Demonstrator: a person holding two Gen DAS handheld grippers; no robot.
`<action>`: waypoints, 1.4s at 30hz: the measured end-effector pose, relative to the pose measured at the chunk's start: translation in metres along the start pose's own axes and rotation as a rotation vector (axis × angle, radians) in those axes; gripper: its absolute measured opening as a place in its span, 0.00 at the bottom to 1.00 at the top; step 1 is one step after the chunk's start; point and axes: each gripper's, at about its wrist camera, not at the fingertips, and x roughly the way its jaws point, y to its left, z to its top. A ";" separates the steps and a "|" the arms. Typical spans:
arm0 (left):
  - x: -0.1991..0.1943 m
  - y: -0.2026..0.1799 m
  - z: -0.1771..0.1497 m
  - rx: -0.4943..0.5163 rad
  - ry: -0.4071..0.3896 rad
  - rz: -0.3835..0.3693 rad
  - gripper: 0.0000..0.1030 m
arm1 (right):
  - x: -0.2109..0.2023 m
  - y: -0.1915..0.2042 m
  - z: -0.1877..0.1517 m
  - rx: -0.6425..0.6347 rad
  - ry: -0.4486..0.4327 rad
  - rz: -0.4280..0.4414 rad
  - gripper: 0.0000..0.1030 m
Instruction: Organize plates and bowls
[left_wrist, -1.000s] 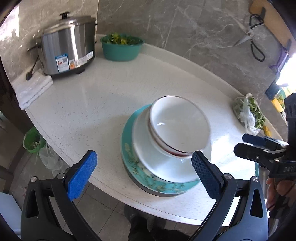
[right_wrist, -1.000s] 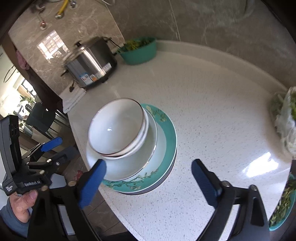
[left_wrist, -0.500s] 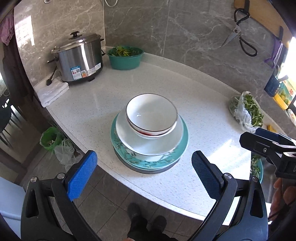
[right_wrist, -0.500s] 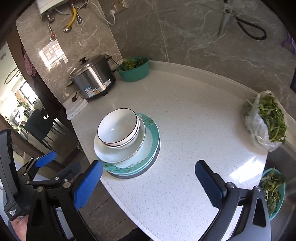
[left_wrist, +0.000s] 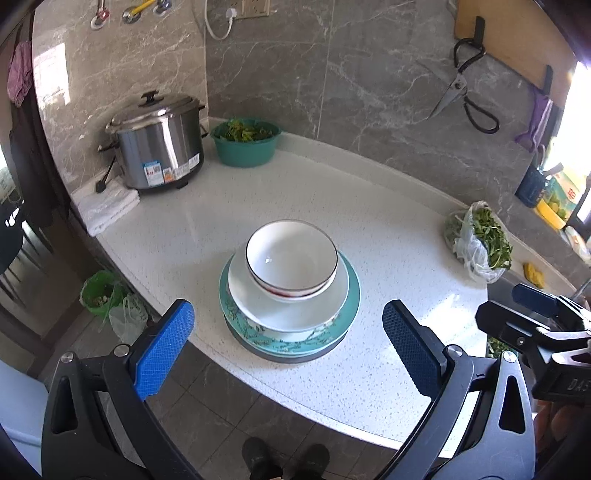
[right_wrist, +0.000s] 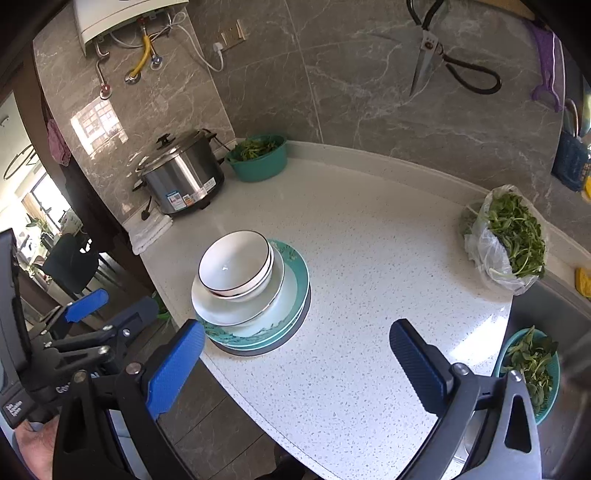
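Both grippers drawn back from stacked bowls (left_wrist: 291, 258) on plates (left_wrist: 288, 328), jaws apart, empty

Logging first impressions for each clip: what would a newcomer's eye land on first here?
Most striking is the stack of dishes near the front edge of the white counter: white bowls on a white plate on teal floral plates. Next, the steel cooker and a green basin of greens at the back left. Both grippers, left and right, hang with jaws open and empty.
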 end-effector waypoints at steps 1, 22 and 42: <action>-0.003 0.000 0.002 0.010 -0.007 0.015 1.00 | 0.000 0.002 0.000 0.005 0.001 0.000 0.99; -0.005 0.012 0.007 0.036 -0.001 0.049 1.00 | -0.007 0.021 -0.005 0.002 -0.004 -0.020 0.99; 0.010 0.009 0.008 0.027 0.030 0.047 1.00 | -0.007 0.018 -0.002 0.008 -0.012 -0.069 0.99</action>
